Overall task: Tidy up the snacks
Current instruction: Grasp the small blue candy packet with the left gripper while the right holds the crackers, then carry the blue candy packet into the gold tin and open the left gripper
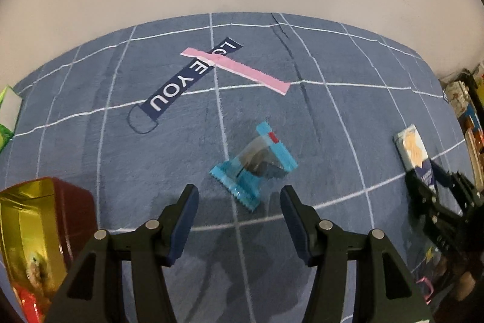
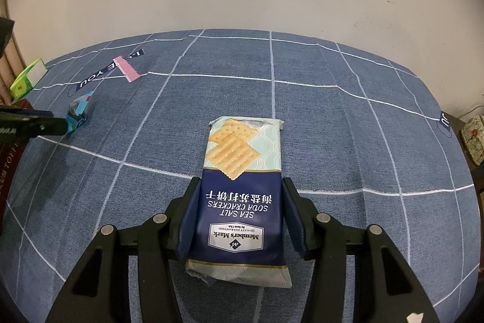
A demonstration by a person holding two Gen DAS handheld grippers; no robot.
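A small blue snack packet (image 1: 254,162) with a clear window lies on the blue checked cloth (image 1: 332,117). It sits just ahead of my left gripper (image 1: 240,196), whose jaws stand open with the packet's near end between the tips, untouched. In the right wrist view the same packet (image 2: 78,111) shows by the left gripper (image 2: 60,126). My right gripper (image 2: 241,186) is shut on a pack of sea salt soda crackers (image 2: 242,171), gripping its dark blue half from both sides. The left wrist view shows this cracker pack (image 1: 413,147) in the right gripper (image 1: 429,180) at the right.
A red tin with a gold inside (image 1: 33,226) stands at the near left, also the red tin (image 2: 12,159). A green box (image 2: 28,77) lies at the far left. A pink wrapper strip (image 1: 236,68) lies across a dark "LOVE YOU" label (image 1: 178,87). Clutter (image 1: 466,117) stands past the right edge.
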